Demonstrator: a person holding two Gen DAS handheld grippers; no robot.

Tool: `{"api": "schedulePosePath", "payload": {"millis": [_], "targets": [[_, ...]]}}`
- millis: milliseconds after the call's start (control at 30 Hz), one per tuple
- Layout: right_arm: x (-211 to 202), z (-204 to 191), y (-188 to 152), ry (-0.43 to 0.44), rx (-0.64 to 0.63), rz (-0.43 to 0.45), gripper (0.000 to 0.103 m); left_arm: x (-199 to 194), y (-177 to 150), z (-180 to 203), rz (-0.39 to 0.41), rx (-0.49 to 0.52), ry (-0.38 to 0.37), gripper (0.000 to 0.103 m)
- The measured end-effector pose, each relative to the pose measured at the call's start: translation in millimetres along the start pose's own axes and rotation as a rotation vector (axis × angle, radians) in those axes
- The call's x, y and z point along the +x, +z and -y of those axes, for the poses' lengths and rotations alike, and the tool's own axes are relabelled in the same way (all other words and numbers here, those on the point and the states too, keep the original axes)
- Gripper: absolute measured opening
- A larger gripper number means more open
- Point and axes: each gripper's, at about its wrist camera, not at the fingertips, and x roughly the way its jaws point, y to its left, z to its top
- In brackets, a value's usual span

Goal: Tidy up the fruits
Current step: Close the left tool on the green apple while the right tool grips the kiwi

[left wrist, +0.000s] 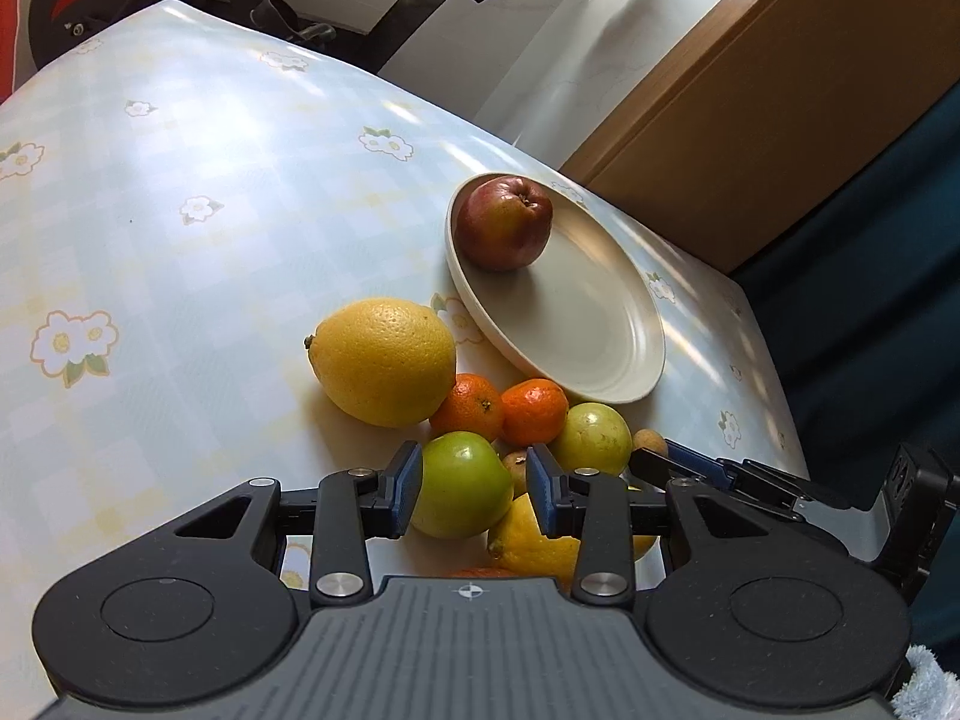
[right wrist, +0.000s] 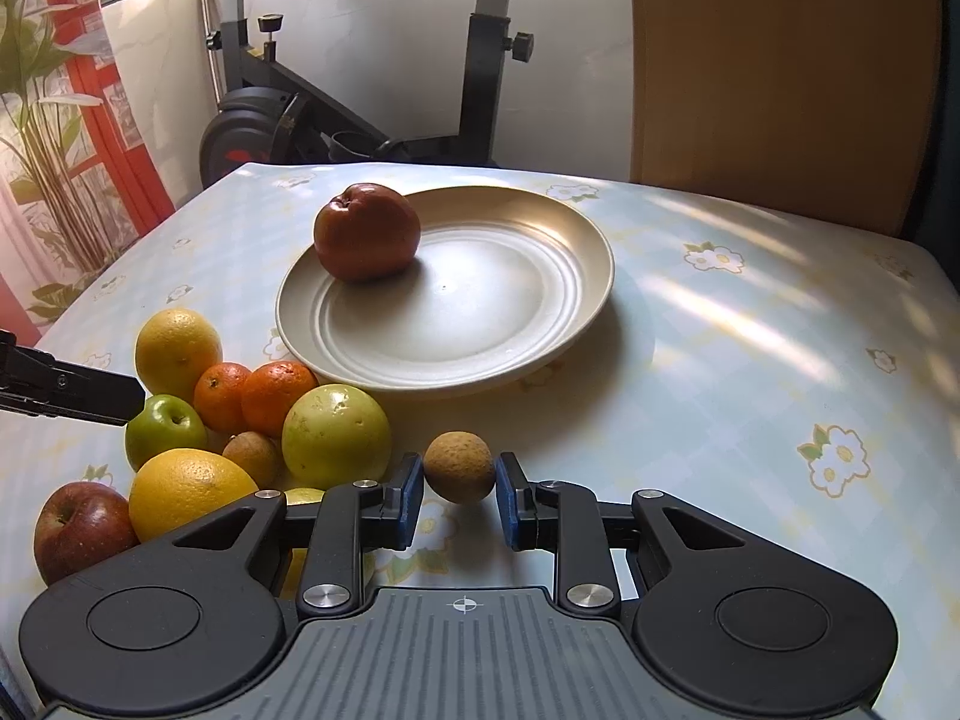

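Observation:
A cream plate (right wrist: pixel 480 312) holds one red apple (right wrist: pixel 366 231) at its far left. The same plate (left wrist: pixel 576 312) and red apple (left wrist: pixel 504 222) show in the left wrist view. Left of the plate a heap of fruit holds a big lemon (right wrist: pixel 177 351), two mandarins (right wrist: pixel 219 387), a pale green fruit (right wrist: pixel 336 435), a green apple (right wrist: pixel 165 426) and another red apple (right wrist: pixel 81 528). My right gripper (right wrist: pixel 460 468) is shut on a small brown fruit (right wrist: pixel 459 465). My left gripper (left wrist: pixel 474 480) stands partly open over the green apple (left wrist: pixel 462 498), with a gap at its right pad.
A flowered tablecloth (right wrist: pixel 720 330) covers the table, with bare cloth right of the plate. An exercise bike (right wrist: pixel 360 120) stands behind the far edge. A wooden panel (right wrist: pixel 780 60) rises at the back right. The right gripper's fingers (left wrist: pixel 660 459) reach in beside the heap.

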Motion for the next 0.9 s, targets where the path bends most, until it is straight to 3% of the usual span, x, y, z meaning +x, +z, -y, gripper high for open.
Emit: {"api": "schedulePosePath", "payload": {"millis": [233, 600, 900], "targets": [[-2.4, -5.5, 1.1, 0.006, -0.016, 0.006, 0.024, 14.1, -0.8, -1.9, -0.030, -0.044, 0.025, 0.049], [-4.1, -9.8, 1.6, 0.011, -0.029, 0.004, 0.024, 31.0, -0.9, -14.8, -0.072, -0.148, 0.001, 0.051], [-7.6, -11.1, 2.1, 0.013, -0.041, 0.011, 0.024, 22.0, -6.0, -8.8, -0.033, -0.077, 0.050, 0.051]]}}
